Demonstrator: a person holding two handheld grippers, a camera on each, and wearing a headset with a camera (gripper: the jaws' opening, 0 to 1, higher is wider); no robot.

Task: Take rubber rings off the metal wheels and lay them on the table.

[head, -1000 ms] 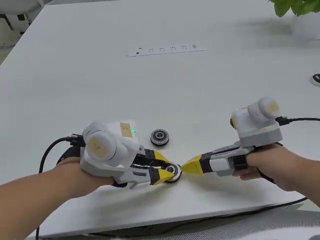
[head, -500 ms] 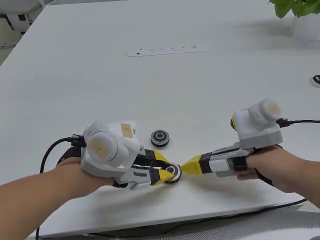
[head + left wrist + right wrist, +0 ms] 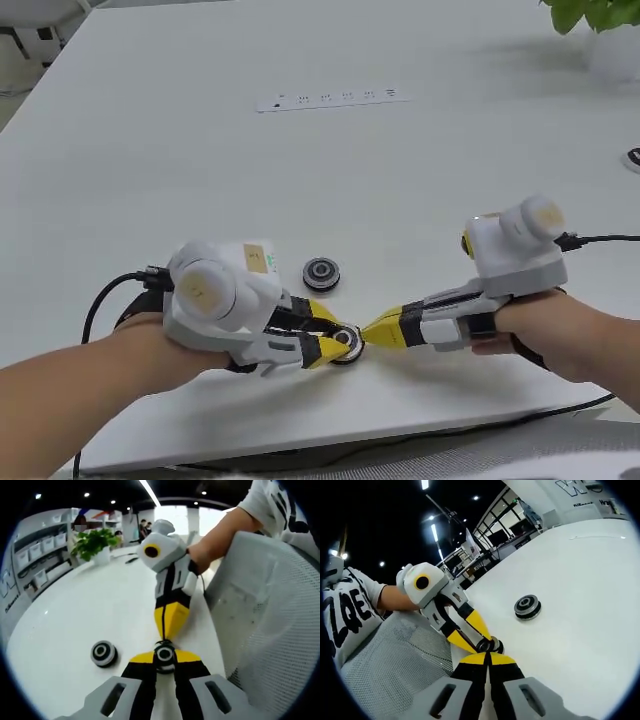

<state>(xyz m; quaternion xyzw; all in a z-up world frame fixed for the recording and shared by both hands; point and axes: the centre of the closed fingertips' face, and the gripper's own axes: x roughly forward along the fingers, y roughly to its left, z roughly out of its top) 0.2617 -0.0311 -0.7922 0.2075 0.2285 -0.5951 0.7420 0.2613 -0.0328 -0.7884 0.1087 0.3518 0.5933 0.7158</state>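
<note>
A small metal wheel (image 3: 347, 341) with a black rubber ring sits just above the white table (image 3: 300, 170), near its front edge. My left gripper (image 3: 335, 344) is shut on it, one yellow jaw on each side (image 3: 164, 656). My right gripper (image 3: 368, 331) comes in from the right with its jaws shut, the tips pinching the ring at the wheel's rim (image 3: 491, 644). The left gripper view shows that yellow tip (image 3: 163, 638) touching the wheel's far edge. A second wheel (image 3: 321, 272) with its ring on lies flat on the table just behind, also seen as the second wheel (image 3: 104, 653) (image 3: 527, 606).
A white power strip (image 3: 323, 100) lies at the table's far middle. A potted plant (image 3: 590, 12) stands at the back right. A black cable (image 3: 600, 238) trails from the right gripper. A mesh chair (image 3: 270, 610) is behind the table's front edge.
</note>
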